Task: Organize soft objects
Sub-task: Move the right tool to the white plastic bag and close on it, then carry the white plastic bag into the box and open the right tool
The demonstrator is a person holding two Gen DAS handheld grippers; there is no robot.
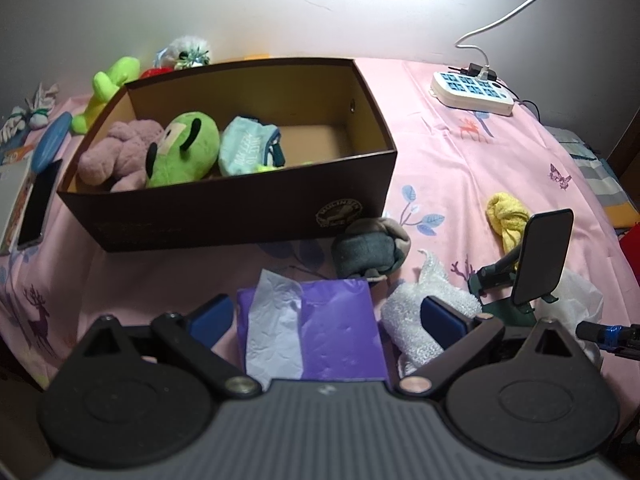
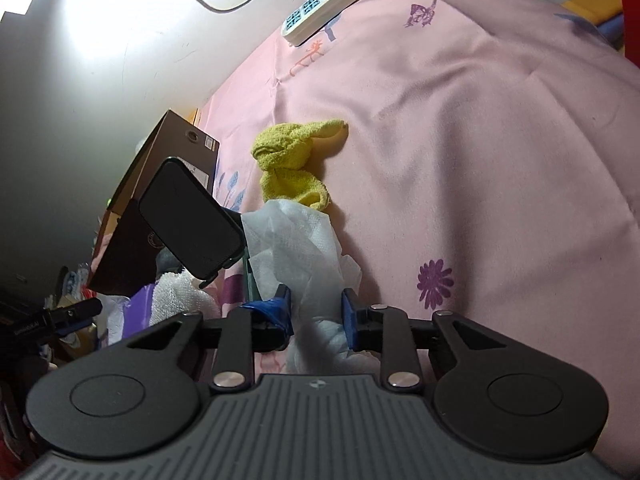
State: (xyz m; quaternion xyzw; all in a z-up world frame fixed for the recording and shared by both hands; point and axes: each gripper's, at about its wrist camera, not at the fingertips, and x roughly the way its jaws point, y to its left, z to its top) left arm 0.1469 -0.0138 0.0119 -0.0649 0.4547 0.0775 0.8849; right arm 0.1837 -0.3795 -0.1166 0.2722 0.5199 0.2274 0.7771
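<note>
Right wrist view: the right gripper (image 2: 316, 312) has its fingers narrowed onto a crumpled white fabric sheet (image 2: 296, 236), and the pads seem to pinch it, though the folds hide the contact. Just beyond lies the yellow sock (image 2: 294, 160), mid-bed on the pink bedsheet (image 2: 480, 140). Over on the left wrist camera, the left gripper (image 1: 326, 320) stands wide, holding nothing, above a purple bag (image 1: 340, 332). The brown box (image 1: 224, 204) sits toward the bed's far edge by the wall, with a green plush (image 1: 184, 148), a pink plush (image 1: 120, 148) and a light blue cloth (image 1: 248, 144) inside.
</note>
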